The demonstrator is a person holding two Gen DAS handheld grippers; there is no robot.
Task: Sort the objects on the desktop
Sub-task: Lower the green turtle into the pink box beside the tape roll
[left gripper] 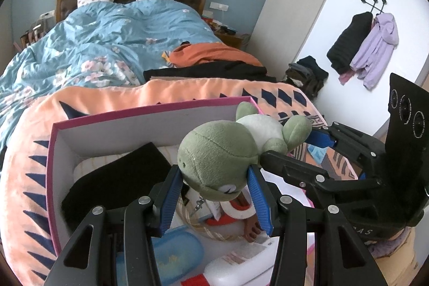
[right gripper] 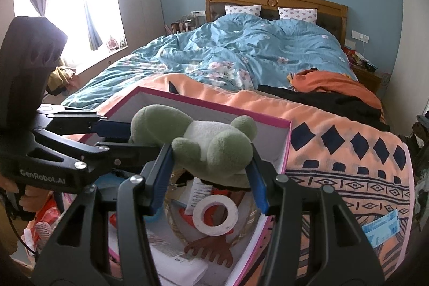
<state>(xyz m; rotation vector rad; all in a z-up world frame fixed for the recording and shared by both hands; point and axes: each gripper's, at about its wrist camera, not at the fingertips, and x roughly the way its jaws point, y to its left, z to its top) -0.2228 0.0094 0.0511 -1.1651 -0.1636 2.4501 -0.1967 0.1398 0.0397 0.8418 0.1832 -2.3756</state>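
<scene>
Holding a plush frog (left gripper: 217,165) over the pink box (left gripper: 150,109): left gripper (left gripper: 215,195) fingers pinch its head, right gripper (right gripper: 211,176) fingers its rear. Judged soft, light, compressible; grip the bulk.

Left gripper (left gripper: 215,190): black frame, blue ribbed pads (left gripper: 171,196), silver screws.
Right gripper (right gripper: 209,178): same build.
Marking: white "GenRobot.AI" lettering.

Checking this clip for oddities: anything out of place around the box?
Yes: the plush frog hangs upside down over the pink box, clamped by both the left hand-held gripper and right hand-held gripper.
</scene>
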